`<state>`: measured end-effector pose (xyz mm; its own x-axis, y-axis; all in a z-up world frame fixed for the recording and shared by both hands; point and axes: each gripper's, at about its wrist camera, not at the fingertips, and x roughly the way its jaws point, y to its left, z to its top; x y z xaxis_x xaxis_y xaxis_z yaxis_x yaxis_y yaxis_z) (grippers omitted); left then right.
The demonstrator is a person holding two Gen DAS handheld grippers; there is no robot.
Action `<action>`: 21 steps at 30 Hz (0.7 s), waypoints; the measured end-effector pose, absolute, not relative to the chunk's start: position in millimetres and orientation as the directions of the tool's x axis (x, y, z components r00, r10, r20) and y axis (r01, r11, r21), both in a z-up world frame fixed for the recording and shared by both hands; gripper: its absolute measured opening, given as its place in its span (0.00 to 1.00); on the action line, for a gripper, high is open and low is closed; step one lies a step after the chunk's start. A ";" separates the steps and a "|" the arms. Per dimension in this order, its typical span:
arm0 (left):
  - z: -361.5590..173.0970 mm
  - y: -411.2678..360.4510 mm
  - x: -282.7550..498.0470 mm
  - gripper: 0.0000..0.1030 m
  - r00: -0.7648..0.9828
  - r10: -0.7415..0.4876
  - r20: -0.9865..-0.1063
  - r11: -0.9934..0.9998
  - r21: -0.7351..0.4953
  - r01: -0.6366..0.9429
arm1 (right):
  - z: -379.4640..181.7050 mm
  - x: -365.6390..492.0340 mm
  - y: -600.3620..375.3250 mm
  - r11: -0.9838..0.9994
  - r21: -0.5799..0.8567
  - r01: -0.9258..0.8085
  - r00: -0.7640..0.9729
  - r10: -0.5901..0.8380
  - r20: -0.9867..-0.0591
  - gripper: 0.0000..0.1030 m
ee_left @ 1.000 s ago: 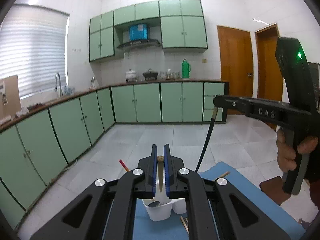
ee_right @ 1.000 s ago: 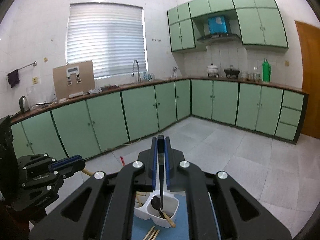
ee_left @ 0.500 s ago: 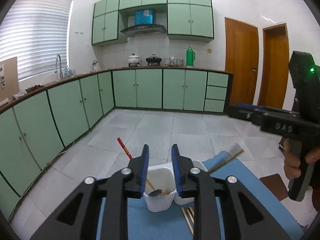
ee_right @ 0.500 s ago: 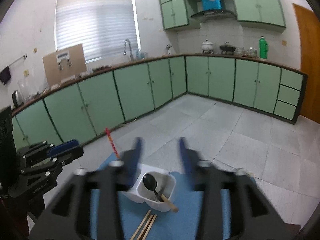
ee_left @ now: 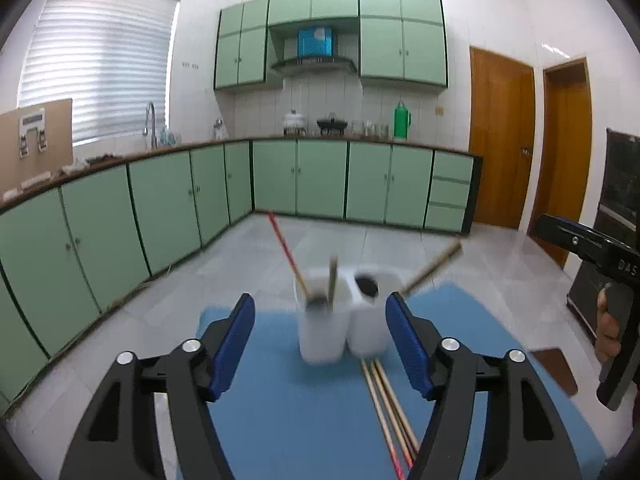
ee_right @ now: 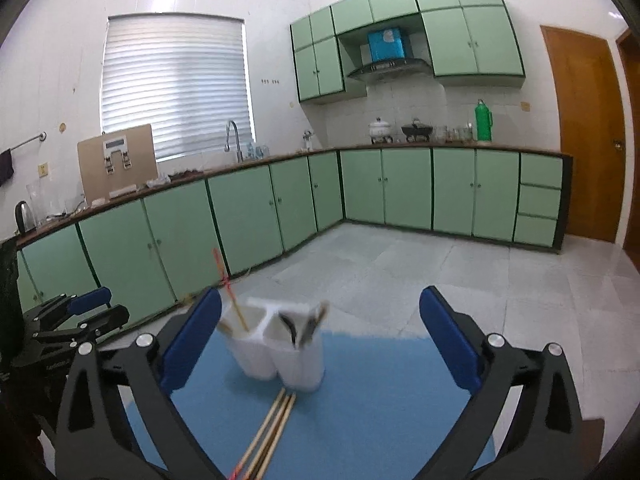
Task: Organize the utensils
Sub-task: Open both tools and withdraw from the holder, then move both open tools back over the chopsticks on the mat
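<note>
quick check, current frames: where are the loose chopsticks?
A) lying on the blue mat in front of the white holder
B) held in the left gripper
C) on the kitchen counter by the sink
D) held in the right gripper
A: the loose chopsticks lie flat on the blue mat just in front of the white utensil holder, while the left gripper and right gripper are both open and empty.

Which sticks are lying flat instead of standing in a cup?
The chopsticks on the blue mat, the bunch in front of the white cups. The others poke upward from cups.
</note>
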<state>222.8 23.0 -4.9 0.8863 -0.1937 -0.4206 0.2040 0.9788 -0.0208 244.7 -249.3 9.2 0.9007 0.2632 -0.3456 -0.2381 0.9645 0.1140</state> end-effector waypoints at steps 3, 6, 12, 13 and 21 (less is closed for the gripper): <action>-32.0 18.7 215.9 0.66 0.855 -0.190 -0.482 0.979 -0.033 0.199 | -21.5 226.5 -246.9 0.967 0.140 -0.213 0.876 0.252 -0.411 0.95; -65.5 19.1 204.9 0.66 0.809 -0.200 -0.552 0.978 -0.067 0.196 | -55.7 213.7 -243.6 0.968 0.165 -0.190 0.837 0.247 -0.488 0.95; -120.0 14.4 194.1 0.66 0.732 -0.172 -0.659 0.981 -0.047 0.189 | -113.8 196.1 -229.0 0.979 0.156 -0.133 0.766 0.202 -0.611 0.95; -127.4 13.8 192.2 0.66 0.721 -0.168 -0.672 0.982 -0.047 0.185 | -119.8 193.3 -227.3 0.979 0.158 -0.128 0.758 0.200 -0.620 0.95; -164.7 15.8 194.5 0.66 0.634 -0.141 -0.760 0.985 -0.043 0.168 | -169.3 175.7 -201.0 0.977 0.144 -0.158 0.672 0.213 -0.710 0.95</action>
<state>194.5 15.8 -164.7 0.6342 -0.1414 -0.7601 0.1685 0.9848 -0.0426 175.7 -201.0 -169.3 0.6716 0.2127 -0.7098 -0.1576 0.9770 0.1437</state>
